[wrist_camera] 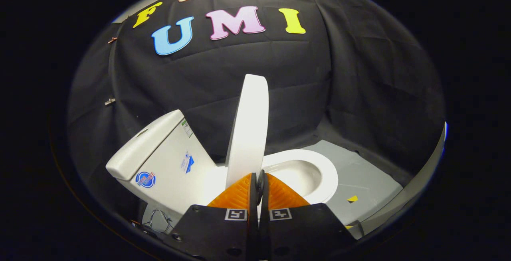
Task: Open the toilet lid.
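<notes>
Toilet lid (249, 129) stands raised on edge between tank (159, 161) at left and open bowl (311, 173) at right; gripper (259, 183), fingers closed together, should nudge it gently onto the tank

Walls: black cloth (279, 73), creased, draped on all sides of the booth
Floor: pale grey panel (359, 173)
Floor mark: small yellow tape piece (352, 199)
Fastenings: metal clips (109, 101) on the cloth
Light: even, dim
</notes>
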Motion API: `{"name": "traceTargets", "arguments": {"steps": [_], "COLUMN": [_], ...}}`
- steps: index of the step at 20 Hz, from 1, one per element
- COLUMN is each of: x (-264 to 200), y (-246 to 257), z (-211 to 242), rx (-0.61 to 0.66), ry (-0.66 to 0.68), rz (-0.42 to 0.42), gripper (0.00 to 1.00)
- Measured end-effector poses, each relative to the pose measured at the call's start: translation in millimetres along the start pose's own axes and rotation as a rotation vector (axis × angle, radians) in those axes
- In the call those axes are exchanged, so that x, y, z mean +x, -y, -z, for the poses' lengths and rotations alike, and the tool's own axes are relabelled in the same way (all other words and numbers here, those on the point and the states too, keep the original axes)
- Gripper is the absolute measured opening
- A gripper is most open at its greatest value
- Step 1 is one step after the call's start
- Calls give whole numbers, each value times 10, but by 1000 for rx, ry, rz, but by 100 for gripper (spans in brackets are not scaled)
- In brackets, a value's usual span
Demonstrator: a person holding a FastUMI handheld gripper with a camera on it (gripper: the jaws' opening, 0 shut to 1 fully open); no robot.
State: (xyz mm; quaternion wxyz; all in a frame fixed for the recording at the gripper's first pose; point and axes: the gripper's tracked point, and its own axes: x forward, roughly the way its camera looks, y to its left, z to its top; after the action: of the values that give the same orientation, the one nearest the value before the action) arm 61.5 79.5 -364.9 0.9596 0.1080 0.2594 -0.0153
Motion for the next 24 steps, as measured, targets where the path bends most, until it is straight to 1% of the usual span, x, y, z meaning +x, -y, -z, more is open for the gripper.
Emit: {"name": "traceTargets", "arguments": {"steps": [8,11,14,18,23,24], "x": [-127,-156,-184,-196,-213,-248], "y": [-628,-805,-1019,-1209,-1503,-1546], "z": [-68,-59,-58,-25,44,55], "rx": [-163,-213,-268,-284,-349,-350], "ry": [82,128,176,210,241,244], "rz": [5,31,35,57,47,43], "gripper": [6,6,6,6,5,7]}}
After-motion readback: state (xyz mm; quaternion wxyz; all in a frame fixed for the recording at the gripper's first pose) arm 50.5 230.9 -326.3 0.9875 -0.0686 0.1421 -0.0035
